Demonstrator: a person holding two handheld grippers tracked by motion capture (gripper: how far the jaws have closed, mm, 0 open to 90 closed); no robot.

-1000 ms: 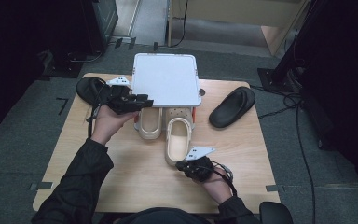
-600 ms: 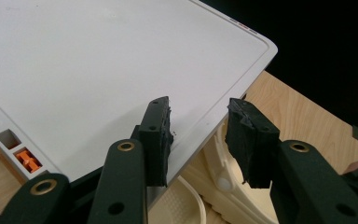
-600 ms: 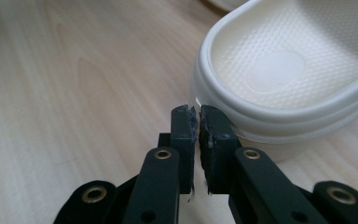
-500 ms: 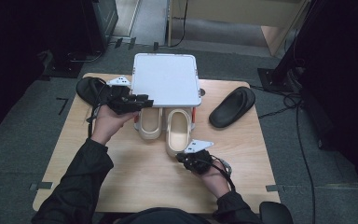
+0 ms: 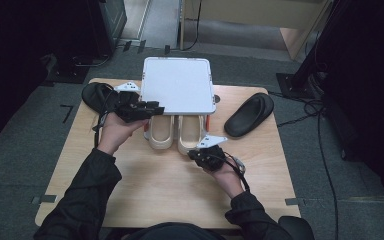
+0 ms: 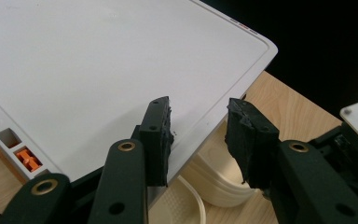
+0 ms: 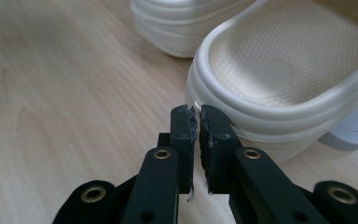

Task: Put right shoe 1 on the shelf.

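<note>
Two cream slippers [image 5: 175, 132], two black slippers [image 5: 250, 115], one white lid [image 5: 179, 90]

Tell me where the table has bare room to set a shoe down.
Widest bare patch: the wooden table in front of the two cream slippers. Another strip lies right of them, below the black sandal. It is crowded at the back around the white lidded box, and the second black sandal fills the back left corner.
</note>
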